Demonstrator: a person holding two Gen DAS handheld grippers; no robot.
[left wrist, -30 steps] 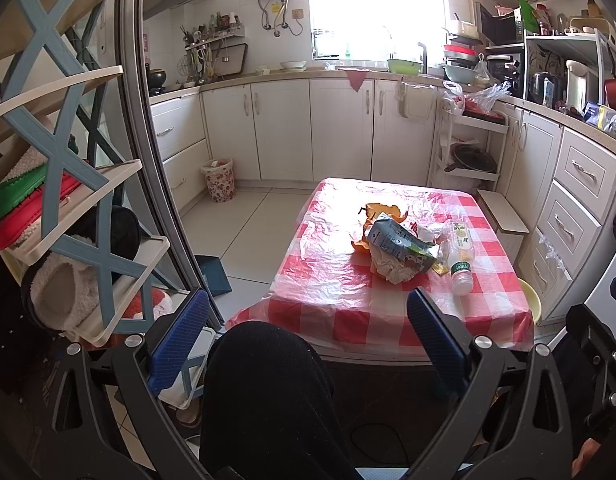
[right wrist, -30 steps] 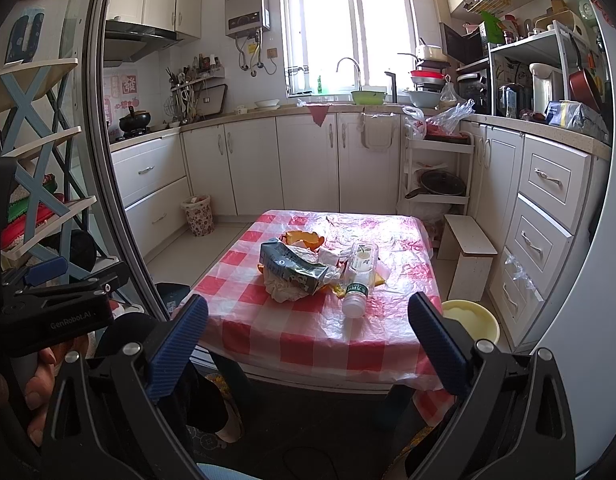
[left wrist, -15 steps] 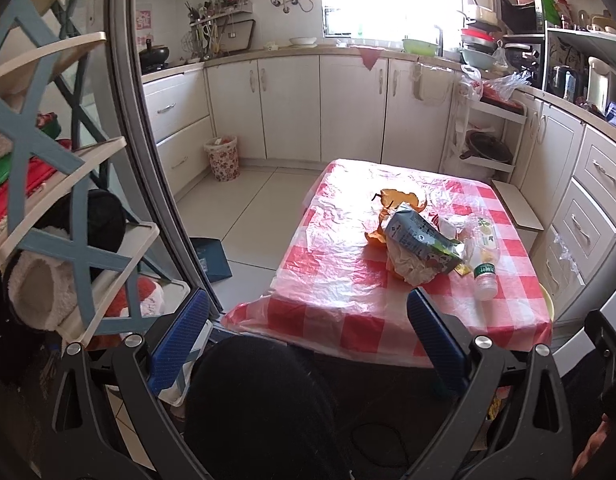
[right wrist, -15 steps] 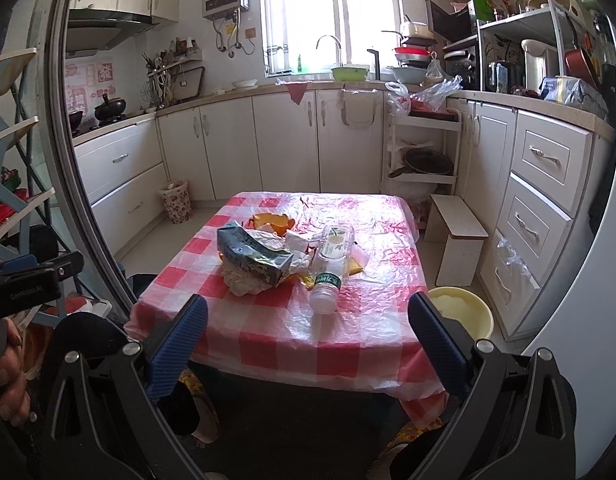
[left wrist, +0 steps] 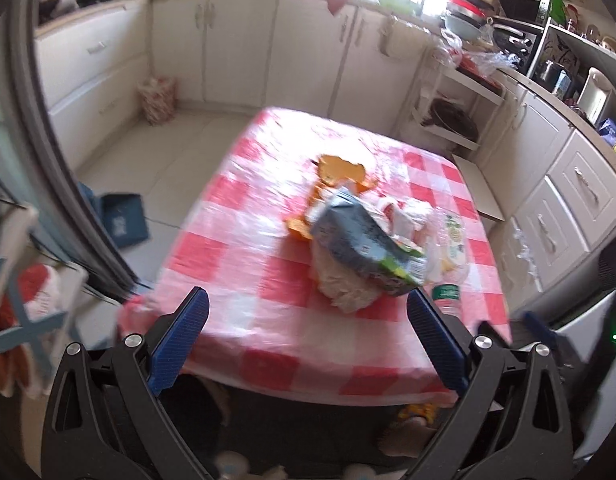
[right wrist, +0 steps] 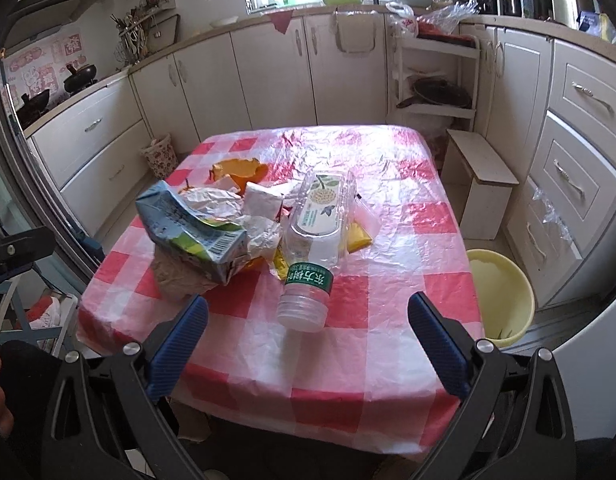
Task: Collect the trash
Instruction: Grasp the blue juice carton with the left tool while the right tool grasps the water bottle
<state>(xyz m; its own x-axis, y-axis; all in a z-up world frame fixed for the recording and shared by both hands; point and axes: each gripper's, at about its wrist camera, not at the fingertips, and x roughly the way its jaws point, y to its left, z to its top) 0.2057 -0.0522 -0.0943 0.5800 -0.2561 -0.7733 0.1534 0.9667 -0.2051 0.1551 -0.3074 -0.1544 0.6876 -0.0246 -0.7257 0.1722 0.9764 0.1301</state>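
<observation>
A pile of trash lies on the red-checked table [right wrist: 348,344]: a crushed blue-green carton [right wrist: 188,228], an empty clear plastic bottle [right wrist: 320,232] with a green label, crumpled white paper [right wrist: 260,200], orange peel [right wrist: 240,170] and yellow wrappers [right wrist: 356,236]. My right gripper [right wrist: 306,326] is open and empty, just short of the bottle's neck. My left gripper [left wrist: 306,326] is open and empty above the table's near edge [left wrist: 308,360], with the carton [left wrist: 364,244] and peel [left wrist: 340,170] ahead of it.
A yellow bucket [right wrist: 504,292] stands on the floor right of the table, next to a small white step stool [right wrist: 480,184]. A patterned waste basket [right wrist: 160,156] stands by the far left cabinets. White cabinets line the back and right. A blue dustpan [left wrist: 124,220] lies on the floor left.
Both grippers have moved forward and lower toward the table, so the trash pile looks much closer. Both stay open and empty.
</observation>
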